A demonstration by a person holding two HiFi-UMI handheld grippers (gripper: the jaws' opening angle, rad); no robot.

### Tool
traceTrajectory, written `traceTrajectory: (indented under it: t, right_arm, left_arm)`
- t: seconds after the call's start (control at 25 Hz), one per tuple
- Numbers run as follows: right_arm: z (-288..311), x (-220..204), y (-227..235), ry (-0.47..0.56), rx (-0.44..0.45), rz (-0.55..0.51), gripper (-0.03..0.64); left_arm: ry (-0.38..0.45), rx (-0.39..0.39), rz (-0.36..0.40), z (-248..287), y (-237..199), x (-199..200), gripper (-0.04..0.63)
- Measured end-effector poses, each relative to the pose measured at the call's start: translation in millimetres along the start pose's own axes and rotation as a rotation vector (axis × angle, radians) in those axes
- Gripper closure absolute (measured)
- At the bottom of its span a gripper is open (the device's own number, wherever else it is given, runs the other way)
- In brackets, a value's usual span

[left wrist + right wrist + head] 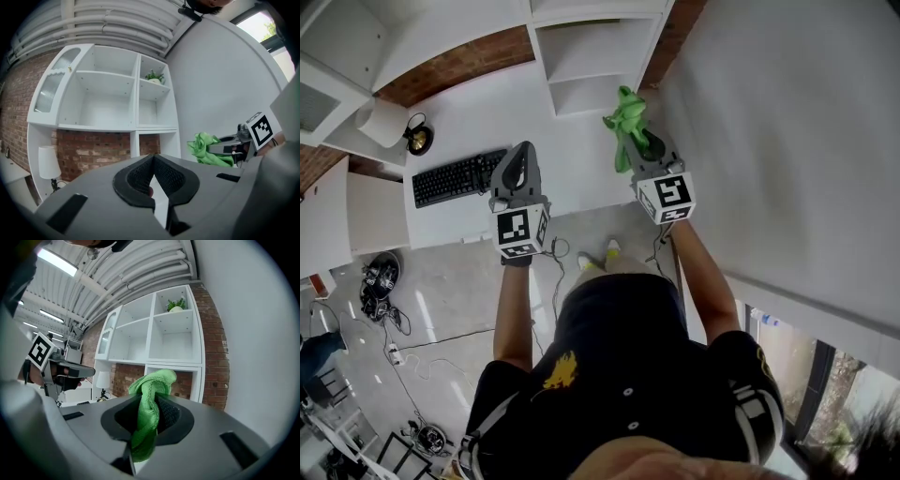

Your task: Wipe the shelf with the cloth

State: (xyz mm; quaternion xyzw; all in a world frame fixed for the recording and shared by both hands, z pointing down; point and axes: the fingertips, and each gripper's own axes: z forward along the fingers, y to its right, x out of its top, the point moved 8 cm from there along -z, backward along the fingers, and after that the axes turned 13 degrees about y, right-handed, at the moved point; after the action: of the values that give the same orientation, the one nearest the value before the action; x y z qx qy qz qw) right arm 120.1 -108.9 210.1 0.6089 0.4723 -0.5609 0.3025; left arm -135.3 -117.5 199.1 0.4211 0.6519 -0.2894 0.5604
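A green cloth [626, 122] hangs bunched from my right gripper [640, 142], which is shut on it. In the right gripper view the cloth [149, 399] fills the gap between the pads and sticks out past the tips. That gripper is held up in front of the white shelf unit [592, 54], at its lower right, apart from it. My left gripper [522, 152] hovers over the white desk [572, 159] to the left; its jaws [153, 161] meet at the tips with nothing between them. The left gripper view shows the open white shelves [103, 89] ahead and the cloth [206, 147] at right.
A black keyboard [455, 176] and a white lamp [384, 122] are on the desk at left. A potted plant [154, 76] stands in the top right compartment. A plain white wall [769, 141] runs close along the right. Cables lie on the floor [441, 300].
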Motion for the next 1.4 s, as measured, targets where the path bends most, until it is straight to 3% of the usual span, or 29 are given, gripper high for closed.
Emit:
traceTrajectory:
  t: [0.24,0.52,0.8,1.04,1.24,1.4]
  right_arm:
    - [-4,18,15,0.073,0.027,0.010,0.575]
    - [2,31,28,0.132,0.047,0.034,0.575]
    - [2,33,23,0.153,0.090,0.039,0.575]
    - [-2,42,22,0.141,0.167,0.064,0.575]
    - [-24,49,21,0.115,0.101,0.030,0.575]
    - [-20,66,19,0.132,0.152,0.018,0.575]
  left_arm:
    - [-0.021,0.042,0.002,8,9,6,0.577]
    - [-0.008,0.034,0.050,17,23,22,0.577]
    - [-0.011,0.066,0.060,14,20,23,0.577]
    - [-0.010,0.029,0.022,18,36,20,0.577]
    - [0.018,-0.041,-0.017,12,44,21,0.577]
    - [0.043,-0.019,-0.029,5,41,28,0.577]
